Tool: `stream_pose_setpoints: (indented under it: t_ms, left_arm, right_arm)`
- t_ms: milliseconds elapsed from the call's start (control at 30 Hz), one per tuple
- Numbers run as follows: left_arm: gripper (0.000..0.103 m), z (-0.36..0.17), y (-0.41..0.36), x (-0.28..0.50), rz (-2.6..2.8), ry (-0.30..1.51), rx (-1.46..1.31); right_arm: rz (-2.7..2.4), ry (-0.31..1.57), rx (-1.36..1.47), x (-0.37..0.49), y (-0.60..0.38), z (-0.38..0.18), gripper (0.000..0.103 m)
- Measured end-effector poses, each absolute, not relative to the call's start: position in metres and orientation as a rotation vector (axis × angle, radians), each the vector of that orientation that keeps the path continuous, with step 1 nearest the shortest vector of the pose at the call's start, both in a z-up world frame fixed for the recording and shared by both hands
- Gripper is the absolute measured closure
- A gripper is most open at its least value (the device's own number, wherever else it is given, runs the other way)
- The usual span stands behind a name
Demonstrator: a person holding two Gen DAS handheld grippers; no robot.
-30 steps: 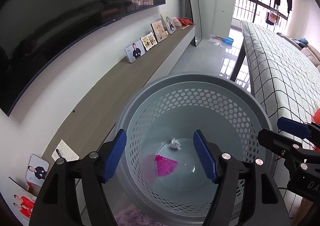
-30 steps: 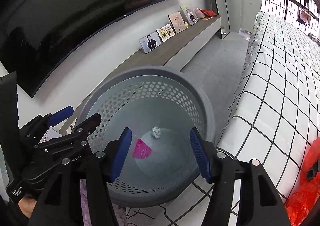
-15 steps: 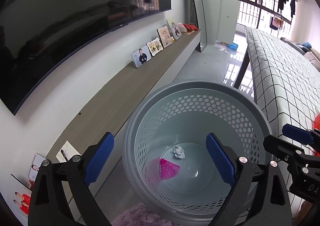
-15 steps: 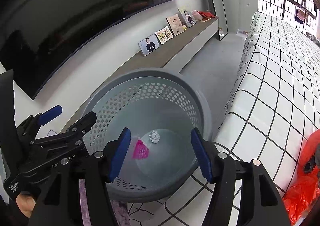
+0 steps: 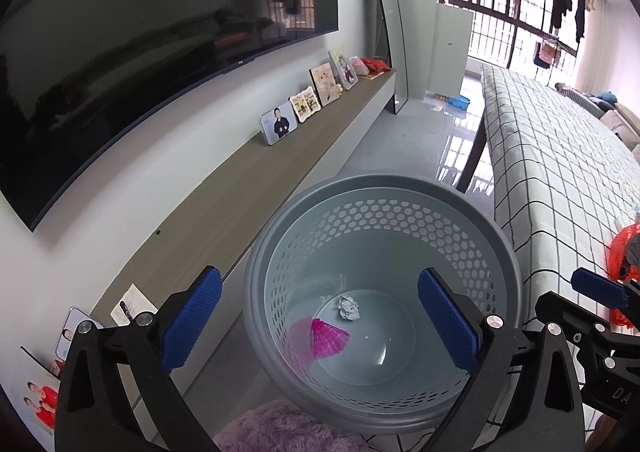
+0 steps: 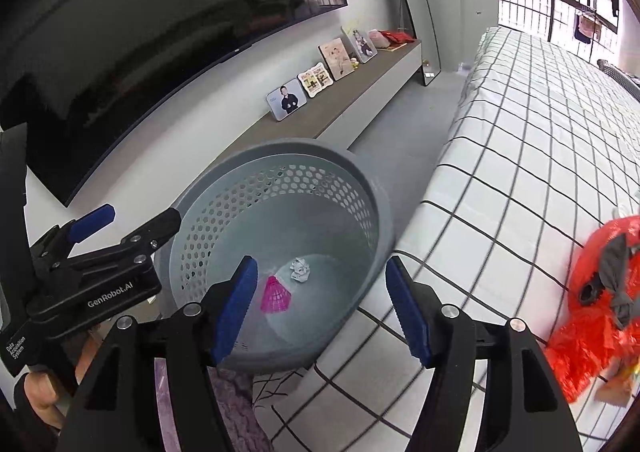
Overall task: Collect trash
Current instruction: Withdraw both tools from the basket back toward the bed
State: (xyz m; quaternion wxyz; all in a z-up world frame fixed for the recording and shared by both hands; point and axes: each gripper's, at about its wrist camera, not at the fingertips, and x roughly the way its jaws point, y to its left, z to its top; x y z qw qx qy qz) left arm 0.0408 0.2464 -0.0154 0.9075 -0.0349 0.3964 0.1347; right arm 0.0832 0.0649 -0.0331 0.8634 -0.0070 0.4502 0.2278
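Observation:
A grey perforated trash basket [image 5: 496, 236] stands on the floor beside the table; it also shows in the right wrist view [image 6: 372, 188]. Inside lie a crumpled white paper ball [image 5: 348, 307] [image 6: 299, 269] and a pink shuttlecock [image 5: 326, 339] [image 6: 274, 294]. My left gripper [image 5: 320, 322] is open and empty above the basket. My right gripper [image 6: 326, 308] is open and empty, above the basket's rim by the table edge. The left gripper also appears in the right wrist view [image 6: 120, 224].
A table with a checked white cloth [image 6: 520, 156] lies to the right, with a red plastic bag [image 6: 596, 316] and a dark grey rag [image 6: 612, 284] on it. A low wooden shelf [image 5: 248, 188] with photo frames runs along the wall under a large TV [image 5: 140, 32]. A purple fluffy rug [image 5: 276, 432] lies near the basket.
Both grippers have risen and pulled back from the basket, so it looks smaller. The left jaws have opened wider. The trash in the basket has not moved.

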Motion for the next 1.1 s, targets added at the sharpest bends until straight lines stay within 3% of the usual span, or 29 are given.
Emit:
stream_pose_setpoints:
  t_ms: [100,500,1100]
  left_arm:
    - [0.006,-0.007,0.240,0.035,0.268,0.797,-0.062]
    - [0.006,0.008,0.195,0.020,0.151,0.766,-0.075]
    - [0.006,0.009,0.059,0.025,-0.072,0.774,-0.039]
  right_arm:
    - [0.457,0.936,0.004,0.075,0.052,-0.028,0.035]
    - [0.331,0.896,0.056,0.027,-0.016,-0.013,0.035]
    - [-0.026,0.844,0.180,-0.024,-0.199,-0.010,0.034]
